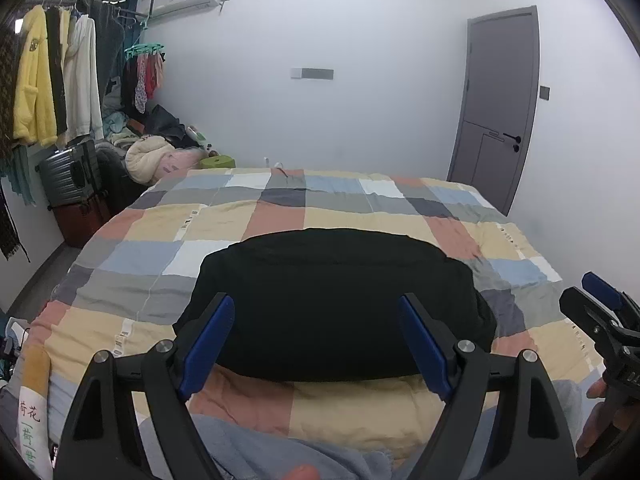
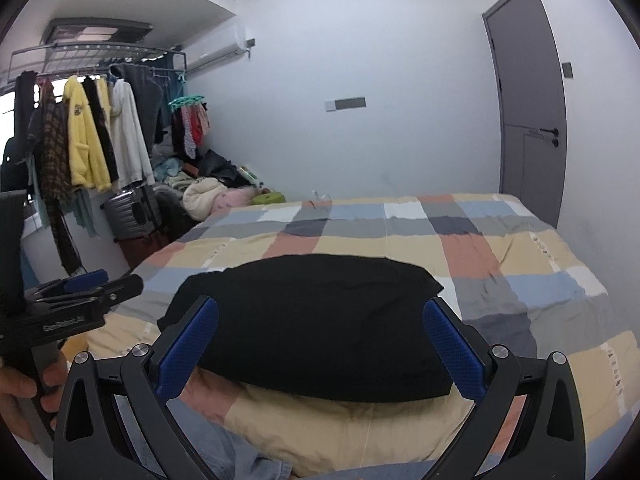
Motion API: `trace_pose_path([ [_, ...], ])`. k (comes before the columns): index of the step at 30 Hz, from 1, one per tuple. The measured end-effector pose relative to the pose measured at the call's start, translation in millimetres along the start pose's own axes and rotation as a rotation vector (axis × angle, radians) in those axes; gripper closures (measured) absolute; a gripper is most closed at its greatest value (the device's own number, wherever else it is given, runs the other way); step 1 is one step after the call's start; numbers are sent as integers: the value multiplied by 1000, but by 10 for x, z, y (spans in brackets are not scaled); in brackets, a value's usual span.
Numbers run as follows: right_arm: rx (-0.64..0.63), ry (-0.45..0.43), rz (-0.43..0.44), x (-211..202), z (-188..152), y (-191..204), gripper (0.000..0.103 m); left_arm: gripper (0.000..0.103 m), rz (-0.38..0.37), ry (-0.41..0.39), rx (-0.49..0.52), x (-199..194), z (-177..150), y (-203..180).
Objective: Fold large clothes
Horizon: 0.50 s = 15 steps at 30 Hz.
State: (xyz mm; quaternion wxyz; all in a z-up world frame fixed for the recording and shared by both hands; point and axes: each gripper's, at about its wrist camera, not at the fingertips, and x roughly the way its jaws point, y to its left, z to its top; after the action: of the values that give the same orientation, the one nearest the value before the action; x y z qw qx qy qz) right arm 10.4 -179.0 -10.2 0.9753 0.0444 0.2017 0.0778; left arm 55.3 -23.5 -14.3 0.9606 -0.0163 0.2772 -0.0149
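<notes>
- Now the black garment (image 1: 336, 304) lies folded into a thick, rounded-off block on the bed (image 1: 120, 288), near the bed's near edge and about midway between its left and right sides.
- It rests on a checked quilt (image 2: 520, 264) of peach, cream, blue, grey and white squares; quilt shows on every side of it.
- Its folded near edge faces the cameras, and a bulge of cream and peach quilt lies just in front of it.
- Left gripper (image 1: 316, 340): the jaws stand wide apart and released, blue pads facing each other, nothing between them; the garment shows beyond them, apart from the pads.
- Right gripper (image 2: 320, 344): its jaws are likewise spread and hold nothing, framing the garment from the near side without touching it.
- Each tool shows in the other's view, the right one at the right edge of the left view and the left one at the left edge of the right view, each with a hand on its handle.
- Pale blue-grey cloth (image 1: 280, 452) lies low between the fingers in both views; it may be the person's clothing, but the view is too cramped to tell.
- Beyond the bed's far left corner stands a clothes rack (image 2: 100, 120) with hanging garments, suitcases (image 1: 72, 176) and a heap of laundry below it.
- A grey door (image 1: 500, 100) is shut in the white wall past the far right corner.
</notes>
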Motion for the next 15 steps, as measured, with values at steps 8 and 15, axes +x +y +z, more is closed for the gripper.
trace_pose_path([
  [8, -21, 27, -28, 85, -136, 21, 0, 19, 20, 19, -8, 99, -74, 39],
  [15, -29, 30, -42, 103, -176, 51, 0, 19, 12, 29, -11, 139, -94, 51],
])
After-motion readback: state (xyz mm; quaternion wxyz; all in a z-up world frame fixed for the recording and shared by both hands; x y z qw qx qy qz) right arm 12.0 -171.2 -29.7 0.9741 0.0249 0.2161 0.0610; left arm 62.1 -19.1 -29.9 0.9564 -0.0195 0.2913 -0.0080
